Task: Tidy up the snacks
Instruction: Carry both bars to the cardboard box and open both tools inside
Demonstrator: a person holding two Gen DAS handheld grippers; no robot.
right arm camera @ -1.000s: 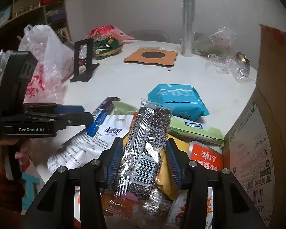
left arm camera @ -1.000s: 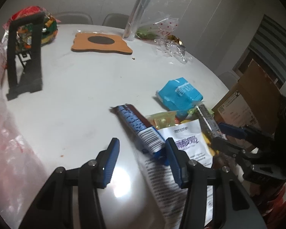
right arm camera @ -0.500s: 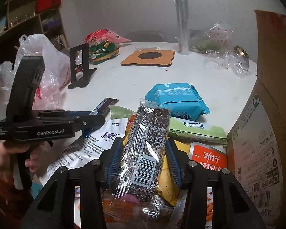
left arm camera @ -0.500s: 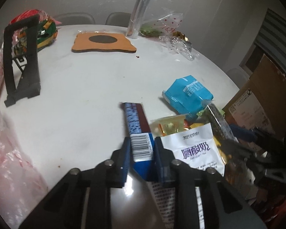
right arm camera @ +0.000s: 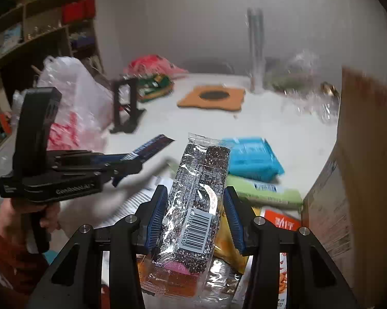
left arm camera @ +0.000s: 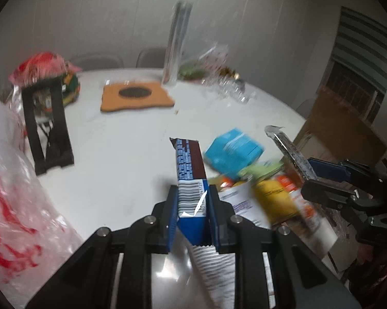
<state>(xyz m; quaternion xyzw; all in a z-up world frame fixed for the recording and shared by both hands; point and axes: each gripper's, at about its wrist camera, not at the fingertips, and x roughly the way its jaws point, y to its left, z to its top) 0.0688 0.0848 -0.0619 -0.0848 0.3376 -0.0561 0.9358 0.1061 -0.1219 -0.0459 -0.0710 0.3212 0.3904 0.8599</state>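
Observation:
My left gripper (left arm camera: 192,207) is shut on a blue and brown snack bar (left arm camera: 189,164), lifted off the white table (left arm camera: 116,139); the bar juts forward from the jaws. My right gripper (right arm camera: 193,206) is shut on a clear packet of dark seeded bars (right arm camera: 201,180), also raised. In the right wrist view the left gripper (right arm camera: 139,161) and its blue bar (right arm camera: 152,148) show at the left, held by a hand in a red sleeve. A pile of snacks lies below: a blue packet (left arm camera: 233,153), a green bar (right arm camera: 265,191), a yellow pack (left arm camera: 276,197), a white printed packet (left arm camera: 241,203).
A cardboard box (right arm camera: 361,180) stands at the right. A black stand (left arm camera: 47,126), an orange mat (left arm camera: 136,96), a tall clear tube (left arm camera: 176,49) and crumpled cellophane (left arm camera: 227,87) are on the table farther back. A white plastic bag with red print (left arm camera: 15,200) bulges at the left.
The left gripper's jaws closed on the blue bar and lifted it off the table. The right gripper rose with the seeded packet still in its jaws.

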